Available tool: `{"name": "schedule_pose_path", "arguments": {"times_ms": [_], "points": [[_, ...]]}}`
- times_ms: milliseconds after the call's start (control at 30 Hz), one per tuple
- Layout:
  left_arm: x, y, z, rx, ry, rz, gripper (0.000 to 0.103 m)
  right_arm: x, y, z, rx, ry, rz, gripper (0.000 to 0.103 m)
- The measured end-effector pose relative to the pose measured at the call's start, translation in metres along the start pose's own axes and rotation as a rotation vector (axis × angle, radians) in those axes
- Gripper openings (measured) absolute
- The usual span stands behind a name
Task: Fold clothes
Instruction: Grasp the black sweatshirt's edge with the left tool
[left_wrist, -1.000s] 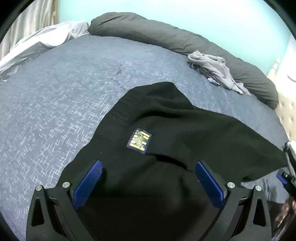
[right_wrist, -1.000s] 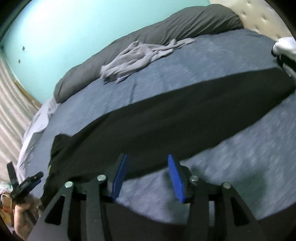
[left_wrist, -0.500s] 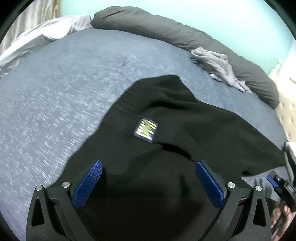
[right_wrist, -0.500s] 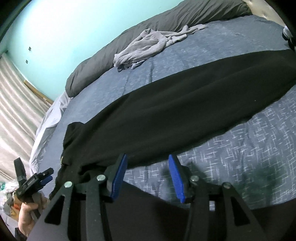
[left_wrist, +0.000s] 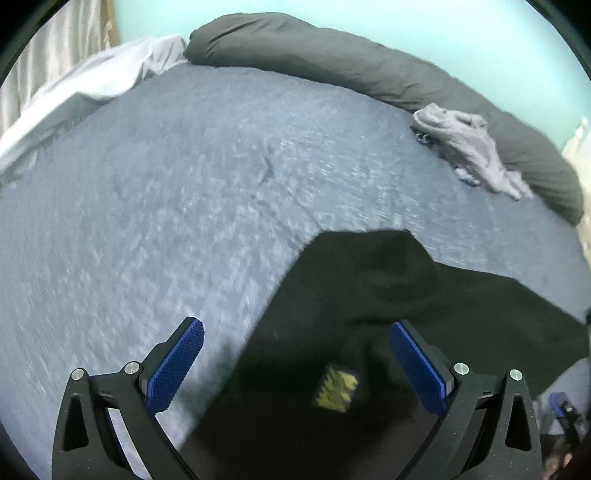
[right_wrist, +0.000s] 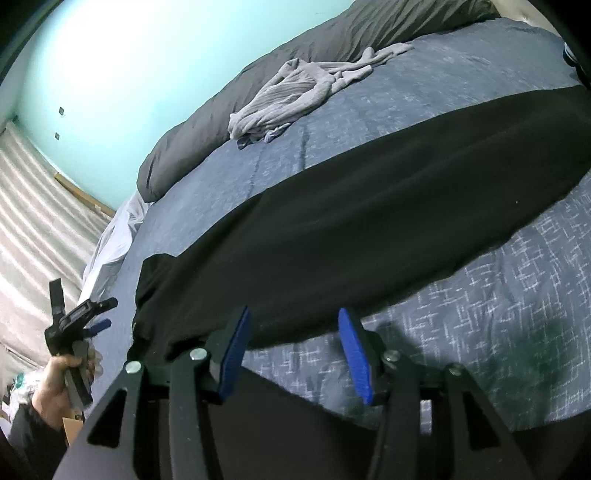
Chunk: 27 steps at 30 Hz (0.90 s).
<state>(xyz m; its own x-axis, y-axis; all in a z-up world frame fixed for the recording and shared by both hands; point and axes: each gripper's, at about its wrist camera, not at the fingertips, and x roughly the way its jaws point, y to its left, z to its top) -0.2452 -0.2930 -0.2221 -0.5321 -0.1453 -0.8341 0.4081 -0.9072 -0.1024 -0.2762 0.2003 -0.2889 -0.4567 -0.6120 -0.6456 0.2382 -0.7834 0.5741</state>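
Note:
A black garment (right_wrist: 369, 206) lies stretched in a long band across the blue bedcover (right_wrist: 498, 314). In the left wrist view its end (left_wrist: 369, 295) fills the lower right, with a yellow label (left_wrist: 336, 386) showing. My left gripper (left_wrist: 295, 354) is open wide above the garment's left edge; the label lies between its fingers, untouched. A hand holds this gripper (right_wrist: 79, 317) at the far left of the right wrist view. My right gripper (right_wrist: 293, 350) stands open over bare bedcover, just in front of the garment's near edge, with nothing between its pads.
A crumpled light grey garment (left_wrist: 469, 147) lies at the far side of the bed against a long dark grey pillow (left_wrist: 369, 66). A white sheet (left_wrist: 92, 85) is bunched at the far left corner. A turquoise wall stands behind; a striped curtain (right_wrist: 37, 221) hangs to the left.
My left gripper has swung to the left, so the black garment and its label slid toward the lower right of its view. The right gripper barely moved; its view tilted slightly.

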Motion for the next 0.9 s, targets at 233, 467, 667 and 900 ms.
{"name": "schedule_pose_path", "arguments": {"times_ms": [233,467,667,900], "points": [[0.029,0.002,0.029,-0.012,0.044,-0.039,0.103,0.004,-0.009,0.004,0.022,0.001,-0.001,0.05],[0.052,0.003,0.037,-0.033,0.075,-0.071,0.1,0.007,-0.009,0.003,0.019,0.012,0.005,0.05],[0.064,0.002,0.034,-0.022,0.104,-0.112,0.088,0.008,-0.011,0.002,0.026,0.015,0.003,0.05],[0.067,-0.009,0.036,0.029,0.125,-0.186,0.052,0.008,-0.014,0.002,0.037,0.012,-0.001,0.051]]}}
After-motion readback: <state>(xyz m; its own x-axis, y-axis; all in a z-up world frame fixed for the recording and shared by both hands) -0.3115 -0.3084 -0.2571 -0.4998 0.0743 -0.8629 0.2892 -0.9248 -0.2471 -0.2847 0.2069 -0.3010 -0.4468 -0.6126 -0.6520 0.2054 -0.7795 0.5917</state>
